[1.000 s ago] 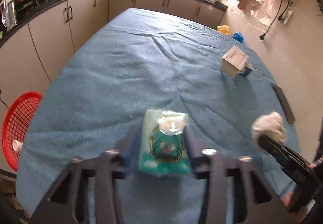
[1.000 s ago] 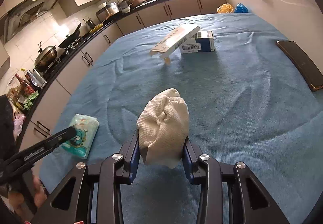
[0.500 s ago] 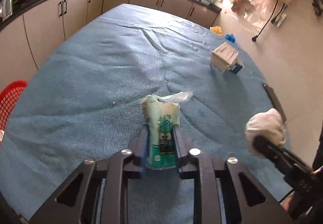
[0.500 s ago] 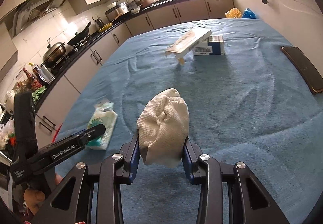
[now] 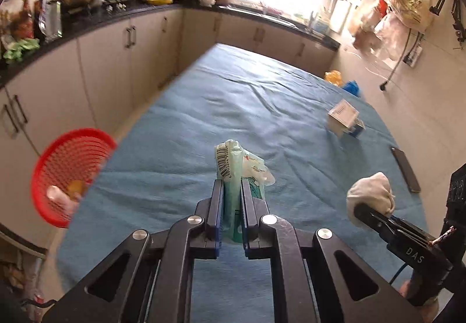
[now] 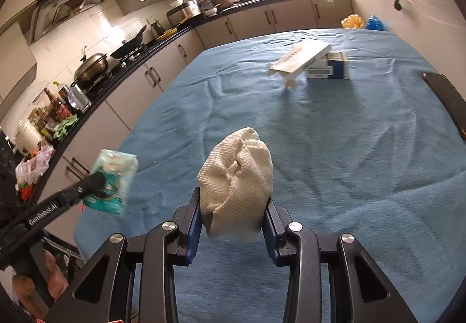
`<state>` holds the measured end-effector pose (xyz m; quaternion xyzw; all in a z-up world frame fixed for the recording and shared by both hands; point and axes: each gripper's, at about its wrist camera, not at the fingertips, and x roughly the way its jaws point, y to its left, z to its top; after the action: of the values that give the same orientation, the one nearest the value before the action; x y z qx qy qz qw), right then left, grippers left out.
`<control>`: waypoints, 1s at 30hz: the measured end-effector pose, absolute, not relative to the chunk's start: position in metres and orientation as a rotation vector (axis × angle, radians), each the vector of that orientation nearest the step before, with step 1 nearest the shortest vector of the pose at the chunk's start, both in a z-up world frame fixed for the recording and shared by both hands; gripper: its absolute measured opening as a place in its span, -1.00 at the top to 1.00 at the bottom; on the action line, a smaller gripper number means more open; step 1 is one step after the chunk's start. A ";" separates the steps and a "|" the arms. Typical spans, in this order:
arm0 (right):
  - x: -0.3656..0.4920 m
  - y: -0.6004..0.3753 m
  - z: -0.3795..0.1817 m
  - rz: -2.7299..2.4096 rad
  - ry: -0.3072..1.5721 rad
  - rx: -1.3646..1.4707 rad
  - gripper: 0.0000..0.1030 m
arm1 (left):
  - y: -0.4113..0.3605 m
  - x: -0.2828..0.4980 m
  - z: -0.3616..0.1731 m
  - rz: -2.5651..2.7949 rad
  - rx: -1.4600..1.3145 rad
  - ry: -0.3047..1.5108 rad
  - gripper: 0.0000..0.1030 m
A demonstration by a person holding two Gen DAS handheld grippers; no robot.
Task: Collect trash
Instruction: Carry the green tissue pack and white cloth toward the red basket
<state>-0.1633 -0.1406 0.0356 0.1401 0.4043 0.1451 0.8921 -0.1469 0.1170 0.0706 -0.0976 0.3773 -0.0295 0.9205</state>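
The tissue pack (image 5: 233,177) has come off the tabletop (image 5: 233,107), squeezed in the left gripper (image 5: 232,192) near its left edge. The right gripper (image 6: 233,206) is clamping a white cloth (image 6: 236,177) above the near edge. A red basket (image 5: 67,174) is sitting beyond the left edge.

My left gripper's (image 5: 231,192) fingers (image 5: 217,206) hide the lower part of the green tissue pack (image 5: 233,168); in my right view it is smeared by blur. The white cloth ball (image 6: 237,177) covers my right gripper's (image 6: 234,208) pads. What lies in the red basket (image 5: 70,160) is too blurred to name. The dark flat thing (image 6: 448,98) is cut off by the right edge. The print on the white box (image 5: 342,116) is too small to read.
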 end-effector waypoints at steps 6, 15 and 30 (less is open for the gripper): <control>-0.165 -0.119 0.039 0.338 0.842 0.265 0.23 | 0.147 -0.157 0.075 0.012 -0.211 0.759 0.81; -0.164 -0.083 0.041 0.401 0.849 0.217 0.23 | 0.200 -0.173 0.079 0.167 -0.218 0.735 0.81; -0.160 0.008 0.046 0.559 0.864 0.114 0.23 | 0.270 -0.185 0.071 0.407 -0.176 0.732 0.81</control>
<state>-0.1598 0.0076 0.0462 0.0545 0.4131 0.2673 0.8688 -0.1851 0.2698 0.0711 -0.0855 0.3550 0.1971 0.9098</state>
